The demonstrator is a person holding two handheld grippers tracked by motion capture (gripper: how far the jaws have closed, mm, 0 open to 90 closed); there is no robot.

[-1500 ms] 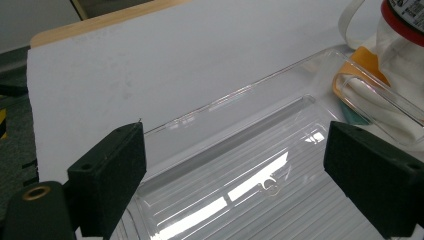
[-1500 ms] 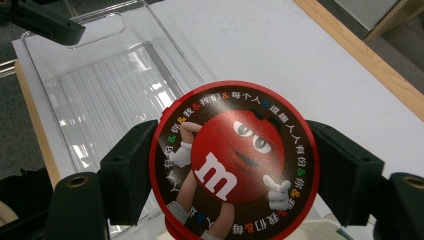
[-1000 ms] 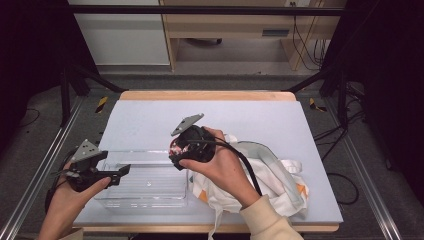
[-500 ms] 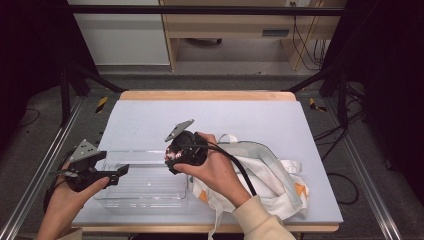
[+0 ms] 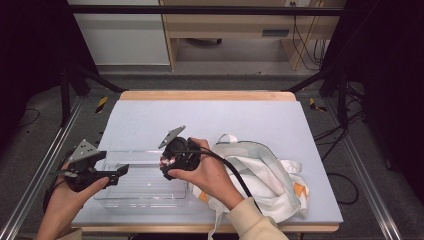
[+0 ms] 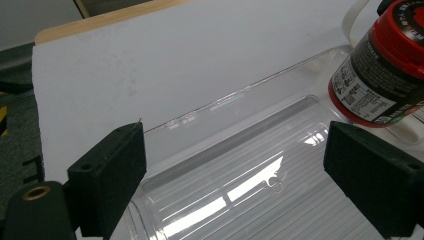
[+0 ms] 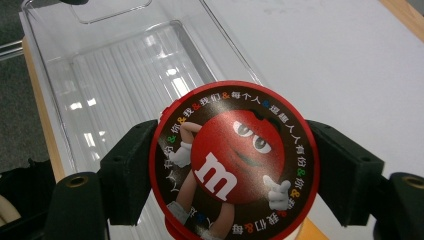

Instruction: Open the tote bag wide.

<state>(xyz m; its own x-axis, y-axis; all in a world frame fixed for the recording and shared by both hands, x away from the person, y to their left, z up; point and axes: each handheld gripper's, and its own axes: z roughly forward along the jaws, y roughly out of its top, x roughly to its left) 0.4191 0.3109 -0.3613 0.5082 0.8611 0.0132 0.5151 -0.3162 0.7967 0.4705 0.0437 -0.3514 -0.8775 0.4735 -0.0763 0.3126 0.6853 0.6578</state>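
Observation:
A candy bottle [image 7: 235, 160] with a red lid and a cartoon print is held between the black jaws of my right gripper [image 7: 232, 172], which is shut on it. In the high view the right gripper [image 5: 169, 164] holds the bottle [image 5: 166, 161] over the right end of a clear plastic bin [image 5: 145, 197]. The left gripper [image 5: 121, 170] stands open over the bin's left end. From the left gripper view, its own jaws [image 6: 240, 185] are wide apart with nothing between them. They stand above the bin's ribbed floor [image 6: 250, 170], and the bottle [image 6: 380, 65] hangs at the upper right.
A white backpack [image 5: 265, 175] with orange patches lies to the right of the bin, under the right forearm. The table is covered by a pale mat [image 5: 225, 117] with a wooden edge [image 5: 200, 95]. Metal rails run along both sides.
The right hand has moved down and a little left with the bottle, closer to the bin's right end. The left hand has kept still.

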